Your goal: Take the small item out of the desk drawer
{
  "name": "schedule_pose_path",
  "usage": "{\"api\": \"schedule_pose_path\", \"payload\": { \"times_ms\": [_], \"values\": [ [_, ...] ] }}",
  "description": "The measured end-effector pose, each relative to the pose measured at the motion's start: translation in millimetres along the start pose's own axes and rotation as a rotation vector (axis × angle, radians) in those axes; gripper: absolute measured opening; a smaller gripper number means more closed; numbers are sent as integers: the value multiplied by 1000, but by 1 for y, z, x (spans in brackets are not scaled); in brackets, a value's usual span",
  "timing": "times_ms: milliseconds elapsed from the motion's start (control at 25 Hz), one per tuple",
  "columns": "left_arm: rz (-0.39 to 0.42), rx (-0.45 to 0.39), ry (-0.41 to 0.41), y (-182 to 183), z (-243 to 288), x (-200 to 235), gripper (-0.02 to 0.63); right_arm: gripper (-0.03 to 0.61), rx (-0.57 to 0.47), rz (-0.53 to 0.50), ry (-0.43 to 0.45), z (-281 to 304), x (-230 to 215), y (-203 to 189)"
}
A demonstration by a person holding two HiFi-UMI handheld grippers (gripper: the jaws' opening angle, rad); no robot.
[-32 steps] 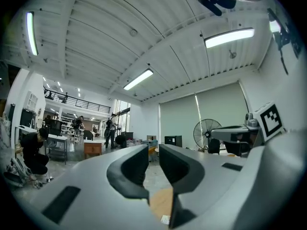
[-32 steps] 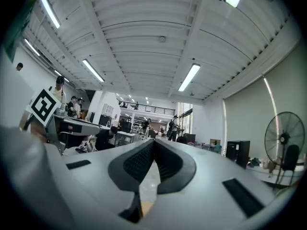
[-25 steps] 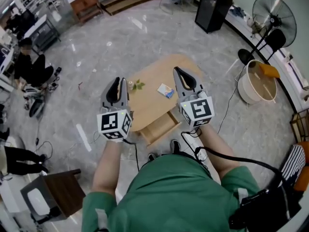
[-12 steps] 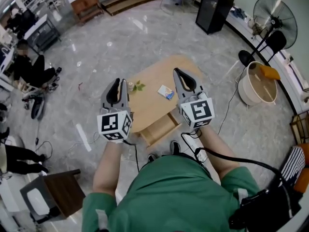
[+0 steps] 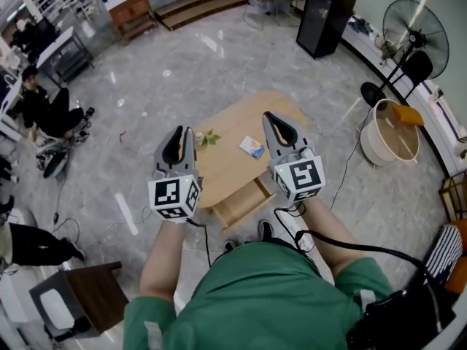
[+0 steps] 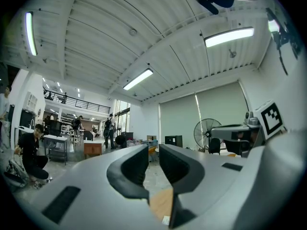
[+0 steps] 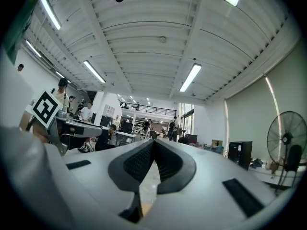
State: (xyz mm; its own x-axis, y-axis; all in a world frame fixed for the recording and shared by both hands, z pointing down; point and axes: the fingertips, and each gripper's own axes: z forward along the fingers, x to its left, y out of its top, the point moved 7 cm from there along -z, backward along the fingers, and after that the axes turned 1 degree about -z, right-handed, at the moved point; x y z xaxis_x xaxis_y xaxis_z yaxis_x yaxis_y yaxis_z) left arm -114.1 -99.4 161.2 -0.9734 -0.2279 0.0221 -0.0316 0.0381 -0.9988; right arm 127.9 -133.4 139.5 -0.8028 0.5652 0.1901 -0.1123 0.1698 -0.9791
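Blue-and-white, the small packet (image 5: 252,147) lies flat on the wooden table (image 5: 244,111), outside the drawer (image 5: 244,203). From above it shows between both grippers, just left of the right gripper (image 5: 267,115), whose jaws are closed on nothing. On the left gripper (image 5: 181,130) the jaws stand slightly apart. The drawer is pulled out on the near side and shows bare wood.

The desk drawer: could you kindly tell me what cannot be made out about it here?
- Drawer contents: head view, too small to tell whether anything lies inside.
- Packet on the table: head view, print too small to read.
- Both gripper views: they look level across the room; the drawer is not shown.
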Motion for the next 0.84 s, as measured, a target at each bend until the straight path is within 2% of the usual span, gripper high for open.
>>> {"api": "schedule_pose_path", "payload": {
  "times_ms": [840],
  "values": [
    [4, -10, -5, 0, -2, 17, 80, 23, -9, -40, 6, 11, 13, 4]
  ]
}}
